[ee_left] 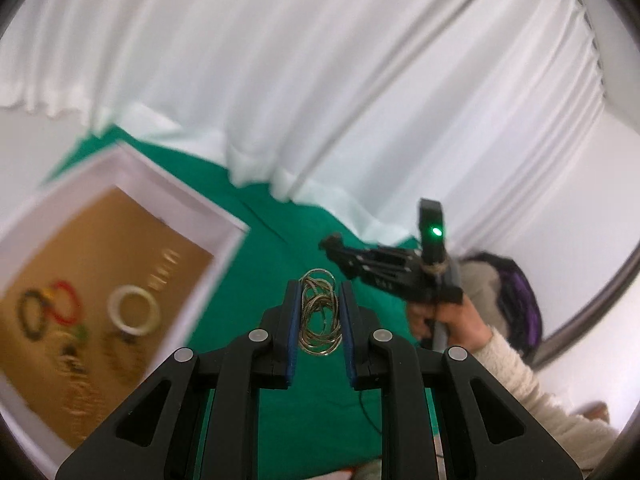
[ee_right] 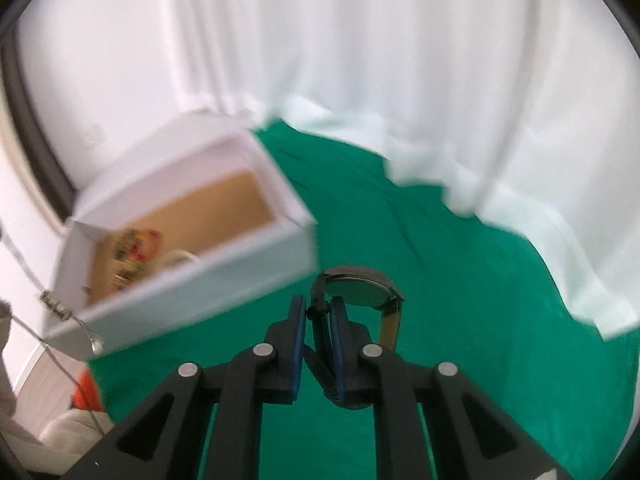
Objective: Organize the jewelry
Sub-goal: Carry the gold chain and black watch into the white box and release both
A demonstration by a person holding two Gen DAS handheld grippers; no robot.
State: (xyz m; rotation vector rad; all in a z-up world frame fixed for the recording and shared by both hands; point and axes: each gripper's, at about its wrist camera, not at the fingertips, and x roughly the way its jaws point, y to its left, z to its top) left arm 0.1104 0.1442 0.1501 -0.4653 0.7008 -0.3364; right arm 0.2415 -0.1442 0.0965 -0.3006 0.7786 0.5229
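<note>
Above the green cloth (ee_left: 256,240), the left gripper (ee_left: 320,300) pinches a coiled chain (ee_left: 320,320) while the right gripper (ee_right: 318,312) clamps a watch (ee_right: 356,288) strap beside the white box (ee_right: 200,280).

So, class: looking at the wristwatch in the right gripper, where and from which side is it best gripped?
By the strap, not the round case. The thin, flat band fits between the right gripper pads, which close on its two flat faces, as here; the wide, smooth case would likely slip.

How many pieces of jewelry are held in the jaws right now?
2. The left gripper pinches a coiled gold chain; the right gripper clamps the strap of a wristwatch. More jewelry lies in the white box, too blurred to count.
</note>
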